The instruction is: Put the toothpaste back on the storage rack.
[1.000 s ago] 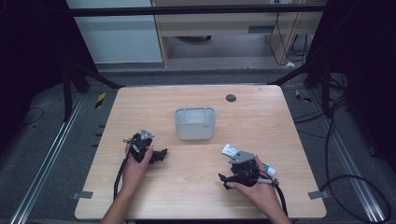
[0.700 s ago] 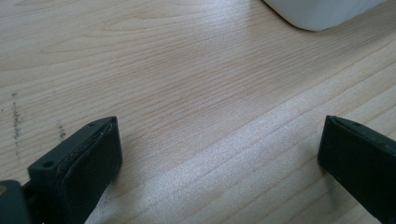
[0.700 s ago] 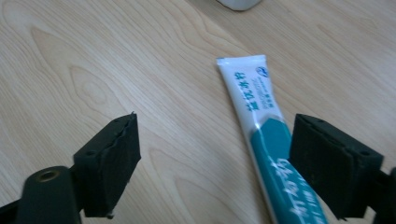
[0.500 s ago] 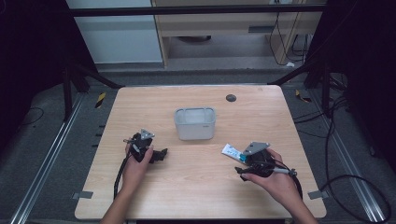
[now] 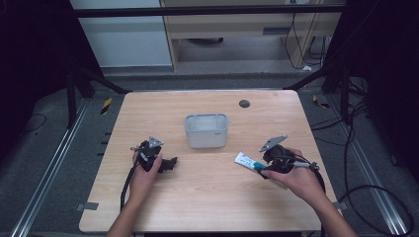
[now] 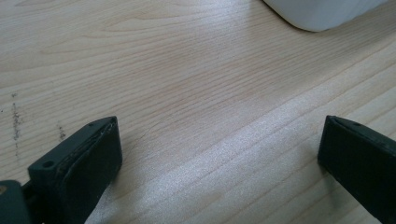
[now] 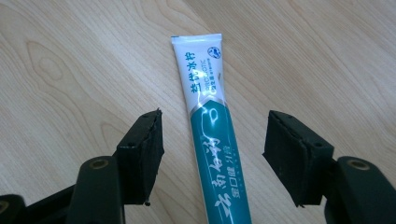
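Note:
A white and teal toothpaste tube [image 7: 209, 121] lies flat on the wooden table [image 5: 207, 197]; the high view shows this tube [image 5: 245, 160] right of centre. My right gripper [image 7: 212, 156] is open, its jaws standing on either side of the tube's teal part without touching it. In the high view that right gripper [image 5: 262, 168] sits at the tube's right end. My left gripper [image 5: 170, 163] rests low over the table's left half. It is open [image 6: 219, 154] over bare wood. A white tub [image 5: 206, 130] stands at the table's middle.
The white tub's corner [image 6: 322, 11] shows ahead of the left gripper. A small dark round spot [image 5: 244, 103] lies at the table's back. Metal rails [image 5: 44, 168] and cables [image 5: 365, 148] run along the floor beside the table.
My right gripper has swung up and to the right, then lined up with the tube so the tube lies between its jaws. The left gripper has stayed put.

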`<state>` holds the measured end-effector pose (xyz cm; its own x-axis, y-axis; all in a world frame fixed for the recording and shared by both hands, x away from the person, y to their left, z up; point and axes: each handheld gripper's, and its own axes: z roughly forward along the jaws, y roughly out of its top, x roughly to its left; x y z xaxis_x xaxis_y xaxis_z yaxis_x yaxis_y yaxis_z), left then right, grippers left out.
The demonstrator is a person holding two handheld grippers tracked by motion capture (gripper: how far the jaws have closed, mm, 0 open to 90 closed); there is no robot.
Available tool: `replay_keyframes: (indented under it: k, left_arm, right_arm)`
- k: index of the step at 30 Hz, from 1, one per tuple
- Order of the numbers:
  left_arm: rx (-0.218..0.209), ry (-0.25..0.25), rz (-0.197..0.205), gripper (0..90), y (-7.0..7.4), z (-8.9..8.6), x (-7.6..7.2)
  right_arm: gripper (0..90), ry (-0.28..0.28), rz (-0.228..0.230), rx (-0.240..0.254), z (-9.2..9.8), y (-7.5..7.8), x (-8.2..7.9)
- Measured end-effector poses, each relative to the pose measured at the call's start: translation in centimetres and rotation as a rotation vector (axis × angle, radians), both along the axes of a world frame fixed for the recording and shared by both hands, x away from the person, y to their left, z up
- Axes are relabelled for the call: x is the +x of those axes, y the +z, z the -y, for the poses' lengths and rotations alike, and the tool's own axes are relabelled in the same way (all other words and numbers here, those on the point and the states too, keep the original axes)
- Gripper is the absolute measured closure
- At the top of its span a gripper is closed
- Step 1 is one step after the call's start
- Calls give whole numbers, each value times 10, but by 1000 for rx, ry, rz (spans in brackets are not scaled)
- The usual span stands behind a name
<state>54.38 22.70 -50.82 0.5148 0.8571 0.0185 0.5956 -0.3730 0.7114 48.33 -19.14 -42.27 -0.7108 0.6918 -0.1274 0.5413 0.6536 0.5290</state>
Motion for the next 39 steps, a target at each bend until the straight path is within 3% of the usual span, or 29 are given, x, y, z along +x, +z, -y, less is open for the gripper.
replay_keyframes:
  k: [21, 39]
  left_arm:
    - [-1, 0, 0, 0, 0, 0, 0]
    - [-1, 0, 0, 0, 0, 0, 0]
  right_arm:
    - [516, 45, -59, -38, -15, 0, 18]
    - [557, 69, -111, -83, -26, -1, 25]
